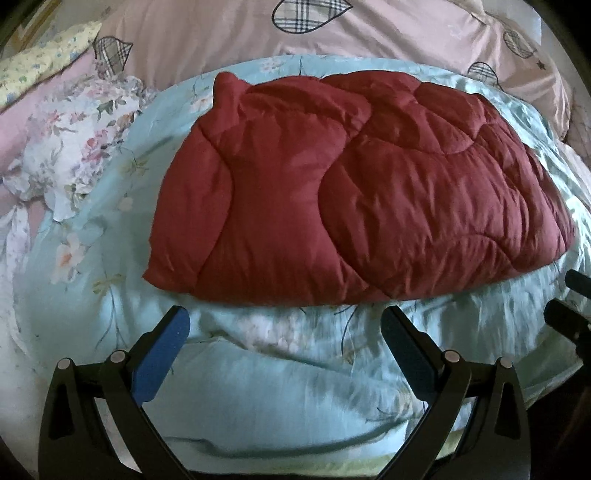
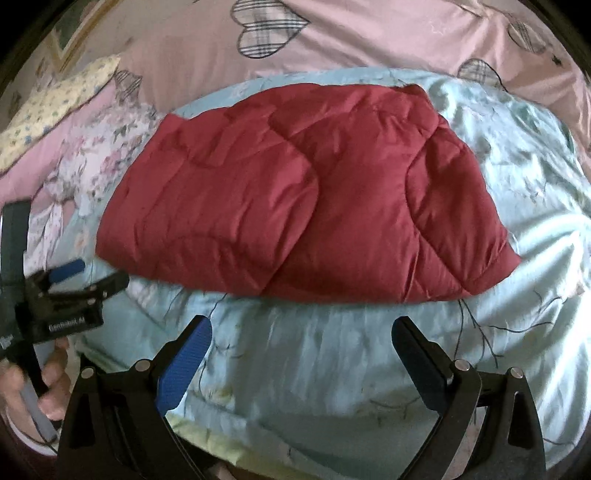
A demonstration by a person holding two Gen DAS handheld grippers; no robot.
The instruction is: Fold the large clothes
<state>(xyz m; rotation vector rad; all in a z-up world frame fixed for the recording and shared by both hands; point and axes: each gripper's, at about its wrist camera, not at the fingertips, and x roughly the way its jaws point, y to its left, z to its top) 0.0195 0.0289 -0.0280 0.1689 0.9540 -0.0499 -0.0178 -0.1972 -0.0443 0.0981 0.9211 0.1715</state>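
Observation:
A dark red quilted padded garment (image 1: 351, 192) lies folded into a broad flat bundle on a pale blue floral quilt (image 1: 258, 387). In the right wrist view the red garment (image 2: 303, 192) fills the middle, its near edge just beyond the fingers. My left gripper (image 1: 284, 325) hovers over the quilt a little short of the garment's near edge, open, with nothing between its blue pads. My right gripper (image 2: 301, 332) is likewise open and empty over the quilt (image 2: 332, 369). The left gripper (image 2: 88, 277) also shows at the left edge of the right wrist view, held by a hand (image 2: 51, 373).
A pink duvet with plaid hearts (image 1: 258, 33) lies behind the quilt. A floral ruffled pillow (image 1: 74, 147) and a yellow flowered pillow (image 1: 40, 62) sit at the left. Part of the right gripper (image 1: 569, 314) shows at the right edge of the left wrist view.

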